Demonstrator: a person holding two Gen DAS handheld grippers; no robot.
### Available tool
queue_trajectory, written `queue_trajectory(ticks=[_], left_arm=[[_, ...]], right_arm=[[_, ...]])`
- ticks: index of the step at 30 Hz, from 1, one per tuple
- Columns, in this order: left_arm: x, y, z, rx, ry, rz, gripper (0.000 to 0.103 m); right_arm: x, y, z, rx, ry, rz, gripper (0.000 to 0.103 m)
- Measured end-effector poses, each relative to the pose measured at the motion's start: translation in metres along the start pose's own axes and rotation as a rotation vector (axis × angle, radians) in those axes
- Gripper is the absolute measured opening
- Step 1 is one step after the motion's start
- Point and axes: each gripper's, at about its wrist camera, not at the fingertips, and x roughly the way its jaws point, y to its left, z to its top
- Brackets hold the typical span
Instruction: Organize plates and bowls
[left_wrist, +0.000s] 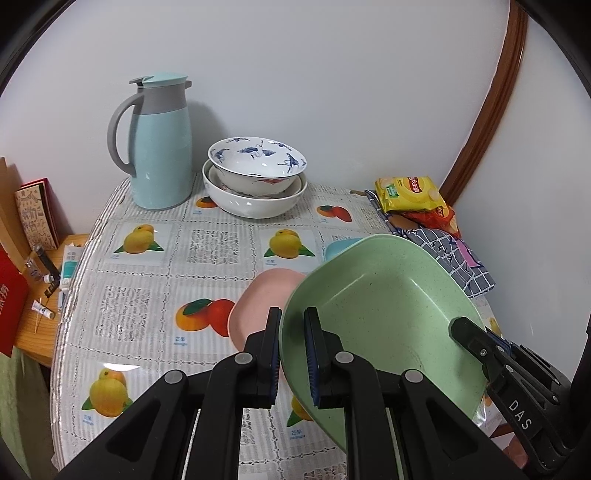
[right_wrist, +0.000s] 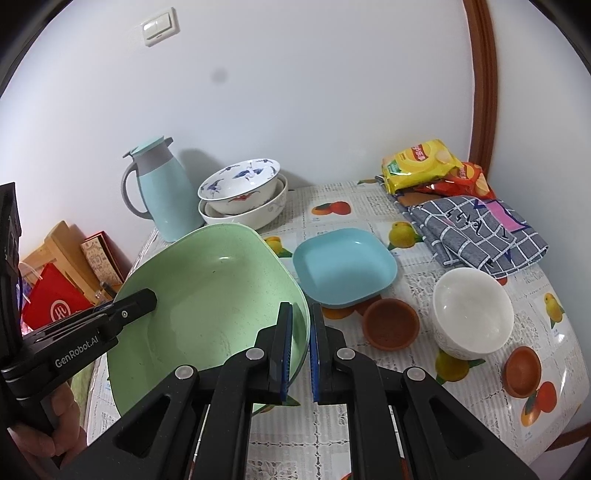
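Observation:
A large pale green square plate (left_wrist: 384, 295) (right_wrist: 207, 288) hangs tilted above the table, held at two opposite edges. My left gripper (left_wrist: 293, 332) is shut on its left rim and shows in the right wrist view (right_wrist: 146, 301) too. My right gripper (right_wrist: 301, 325) is shut on the right rim, its tip also in the left wrist view (left_wrist: 458, 326). Under the green plate lies a pink plate (left_wrist: 258, 295), partly hidden. A blue square plate (right_wrist: 345, 266) rests behind it. Two patterned bowls (left_wrist: 255, 173) (right_wrist: 243, 192) sit nested at the back by the wall.
A light blue thermos jug (left_wrist: 162, 147) stands left of the bowls. A white bowl (right_wrist: 472, 314) and two small brown dishes (right_wrist: 391, 323) (right_wrist: 522, 371) sit at the right. Snack bags (right_wrist: 421, 162) and a checked cloth (right_wrist: 476, 229) fill the back right. A cluttered wooden side table (left_wrist: 37, 332) adjoins the table's left edge.

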Motion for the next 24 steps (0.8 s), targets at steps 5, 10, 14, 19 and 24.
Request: queue_trajectory(ticks=[5, 10, 14, 19, 24], left_arm=[[-0.0029, 0.0008, 0.0010, -0.001, -0.005, 0.003, 0.012], [-0.0054, 0.0013, 0.0024, -0.004, -0.011, 0.001, 0.012], [-0.0067, 0.0011, 0.0037, -0.002, -0.014, 0.005, 0.012], [-0.0066, 0.0026, 0.0051, 0.000, -0.018, 0.007, 0.012], [-0.0040, 0.0053, 0.0052, -0.006, -0.015, 0.010, 0.012]], right_arm=[[-0.0005, 0.0038, 0.0013, -0.005, -0.004, 0.003, 0.008], [-0.0022, 0.0058, 0.0033, -0.007, -0.012, 0.004, 0.008], [-0.0020, 0.0069, 0.0043, -0.008, -0.015, 0.005, 0.008], [-0.0009, 0.0082, 0.0061, -0.008, -0.018, 0.009, 0.008], [0.0017, 0.0081, 0.0072, -0.009, -0.019, 0.012, 0.008]])
